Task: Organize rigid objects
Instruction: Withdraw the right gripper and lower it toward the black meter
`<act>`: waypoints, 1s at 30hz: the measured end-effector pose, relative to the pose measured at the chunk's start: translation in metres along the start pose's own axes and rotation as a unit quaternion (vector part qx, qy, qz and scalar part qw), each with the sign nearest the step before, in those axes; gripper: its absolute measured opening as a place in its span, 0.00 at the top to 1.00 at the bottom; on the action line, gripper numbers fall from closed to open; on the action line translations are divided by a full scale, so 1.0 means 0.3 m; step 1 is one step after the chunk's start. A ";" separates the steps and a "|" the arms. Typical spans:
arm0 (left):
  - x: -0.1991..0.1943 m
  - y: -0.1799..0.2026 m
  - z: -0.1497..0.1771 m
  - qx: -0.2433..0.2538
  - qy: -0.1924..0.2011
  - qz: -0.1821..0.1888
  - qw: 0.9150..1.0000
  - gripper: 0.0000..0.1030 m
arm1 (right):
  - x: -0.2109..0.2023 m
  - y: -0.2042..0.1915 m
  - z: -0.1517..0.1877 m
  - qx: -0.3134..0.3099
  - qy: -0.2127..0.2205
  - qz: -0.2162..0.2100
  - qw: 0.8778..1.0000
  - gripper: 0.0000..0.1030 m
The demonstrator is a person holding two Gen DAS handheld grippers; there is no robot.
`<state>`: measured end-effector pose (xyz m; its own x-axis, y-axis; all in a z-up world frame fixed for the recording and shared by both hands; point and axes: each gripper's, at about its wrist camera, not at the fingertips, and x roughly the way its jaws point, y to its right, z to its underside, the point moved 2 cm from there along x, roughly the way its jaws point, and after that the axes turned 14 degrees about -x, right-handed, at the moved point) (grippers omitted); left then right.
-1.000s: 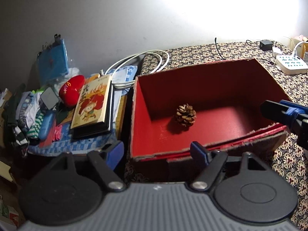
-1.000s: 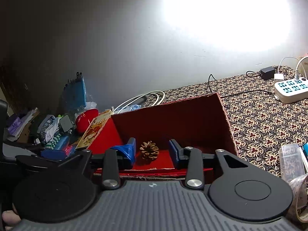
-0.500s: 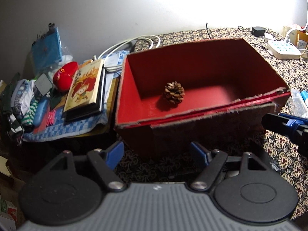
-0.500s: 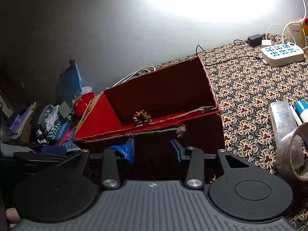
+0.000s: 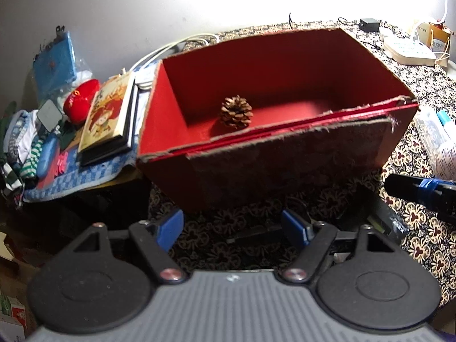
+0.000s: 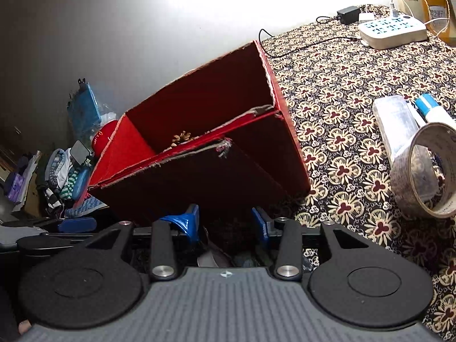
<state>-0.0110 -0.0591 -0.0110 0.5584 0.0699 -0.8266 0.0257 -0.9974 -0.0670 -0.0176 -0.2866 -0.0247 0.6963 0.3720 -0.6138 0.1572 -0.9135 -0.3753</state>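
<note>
On table: black cloth with cream-and-red floral print across the whole top.
Box: open red cardboard box with frayed, torn near rim, just beyond both grippers, near wall blocking the low view into it.
Pine cone: small brown pine cone on the red floor inside the box, left of centre; from the right wrist only its tip visible over the rim.
Left gripper: blue-tipped black gripper, jaws spread wide, nothing between them, low over the cloth just short of the box.
Right gripper: blue-tipped black gripper, jaws apart and empty, close to the box's near corner; its tip also in sight at the right edge of the left view.
Left of box: orange illustrated book on a dark stack, red rounded container, blue packet against the wall, striped fabric heap, all on a blue checked cloth.
Behind box: white cables, white power strip, black adapter.
Right of box: large roll of clear printed tape, clear plastic case, white tube with blue band, well apart from the box.
</note>
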 end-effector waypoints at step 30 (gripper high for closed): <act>0.076 -0.066 -0.040 -0.047 -0.037 -0.013 0.998 0.12 | 0.071 -0.027 -0.047 -0.026 -0.027 0.009 0.999 0.76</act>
<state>0.0111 -0.0379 -0.0219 0.4940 0.0942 -0.8643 0.1189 -0.9921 -0.0402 0.0058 -0.2734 -0.0250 0.6606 0.3617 -0.6579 0.1818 -0.9273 -0.3272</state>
